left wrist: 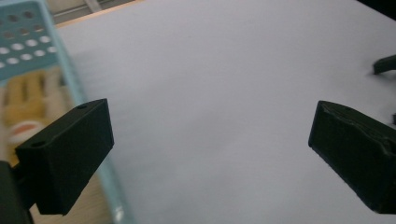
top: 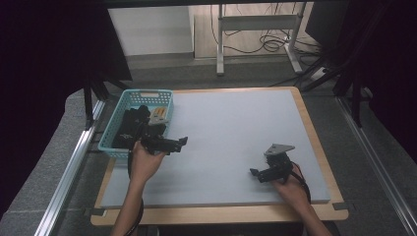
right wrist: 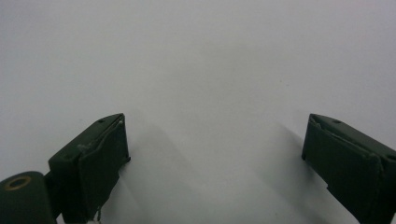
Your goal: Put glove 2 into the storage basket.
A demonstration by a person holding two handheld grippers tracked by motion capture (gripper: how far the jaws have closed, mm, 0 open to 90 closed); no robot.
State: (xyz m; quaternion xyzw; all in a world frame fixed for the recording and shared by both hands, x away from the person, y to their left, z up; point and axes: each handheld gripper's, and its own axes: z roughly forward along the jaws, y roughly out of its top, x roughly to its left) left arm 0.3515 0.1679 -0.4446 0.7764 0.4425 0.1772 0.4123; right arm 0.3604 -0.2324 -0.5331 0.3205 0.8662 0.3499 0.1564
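Note:
My left gripper (top: 183, 142) hovers over the left part of the grey mat (top: 231, 123), just right of the turquoise basket (top: 129, 98). Its jaws stand wide apart with nothing between them, as the left gripper view (left wrist: 210, 140) shows. In that view the basket wall (left wrist: 28, 44) runs along the left edge, with blurred tan things behind it. My right gripper (top: 254, 172) is held low over the mat's front right area, pointing left. Its jaws are also spread, with bare mat between them (right wrist: 215, 154). A tip of the right gripper (left wrist: 385, 64) peeks in at the far right of the left gripper view.
The basket holds several dark objects (top: 129, 125) and a tan piece (top: 158, 114). The mat lies on a wooden board (top: 314, 128) with a metal rail (top: 74, 162) along the left. Behind the table stand desk legs (top: 220, 44) and cables on the floor.

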